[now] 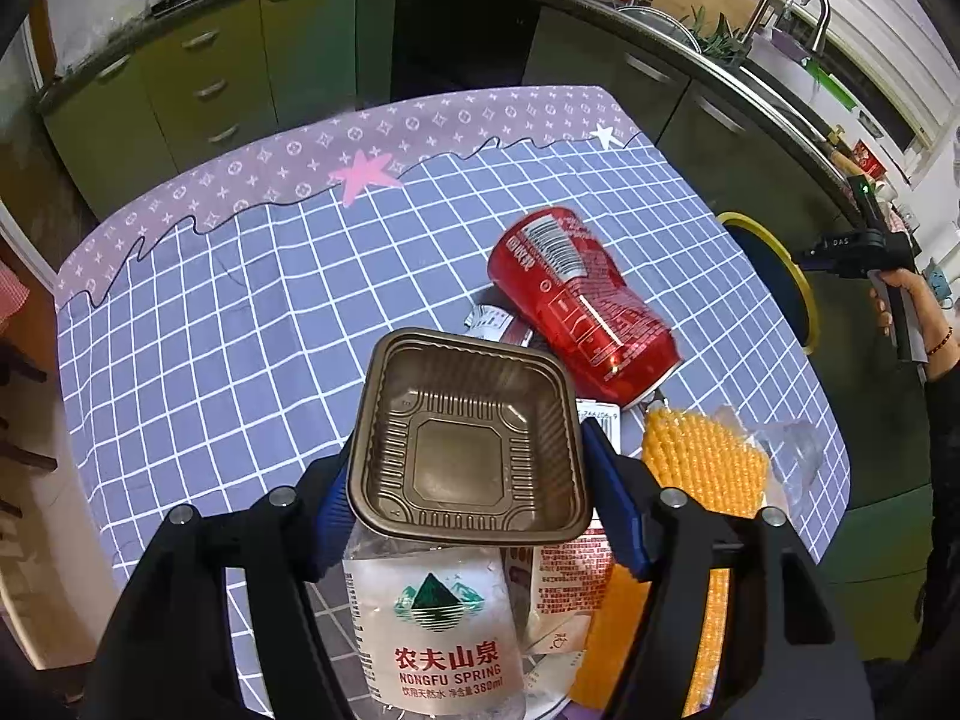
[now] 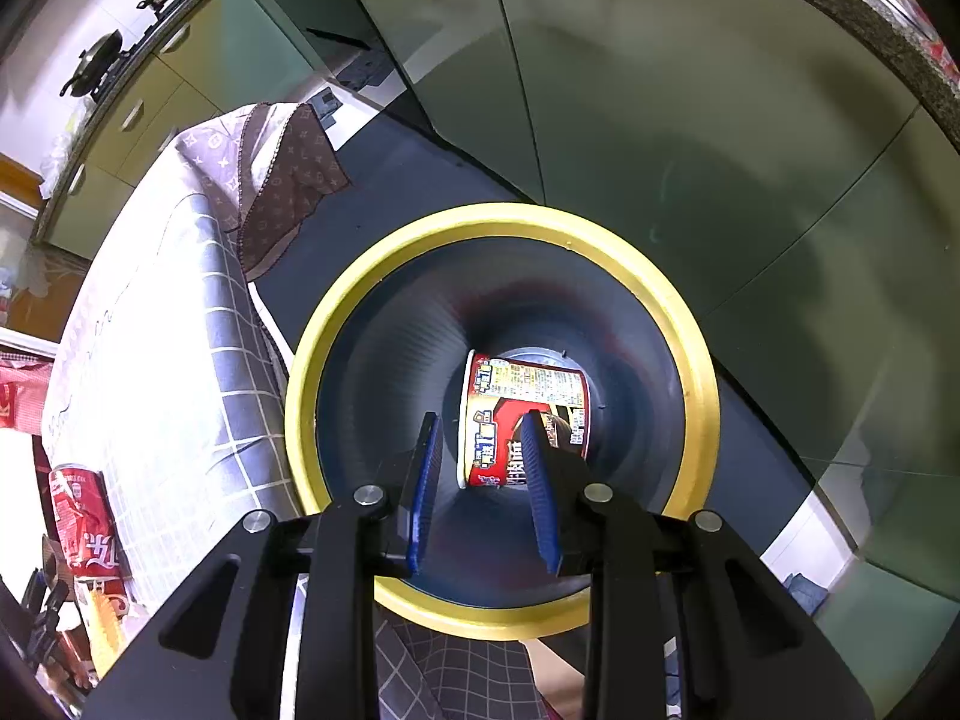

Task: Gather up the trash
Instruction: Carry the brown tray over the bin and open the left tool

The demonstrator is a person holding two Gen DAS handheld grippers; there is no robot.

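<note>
My left gripper (image 1: 468,438) is shut on a brown plastic tray (image 1: 462,420), its blue pads (image 1: 612,498) against the tray's two sides. Under the tray lie a crushed Nongfu Spring water bottle (image 1: 438,630) and printed wrappers (image 1: 564,582). A dented red cola can (image 1: 576,300) lies on its side just beyond, with a yellow ribbed packet (image 1: 702,468) to the right. My right gripper (image 2: 480,420) hangs open and empty over the yellow-rimmed bin (image 2: 696,372). An instant-noodle cup (image 2: 528,384) lies at the bin's bottom.
The table wears a blue checked cloth (image 1: 240,330) and the bin (image 1: 801,300) stands off its right edge. A hand (image 1: 900,300) holds the other gripper there. Green cabinets (image 1: 198,78) and a sink counter (image 1: 750,66) ring the table.
</note>
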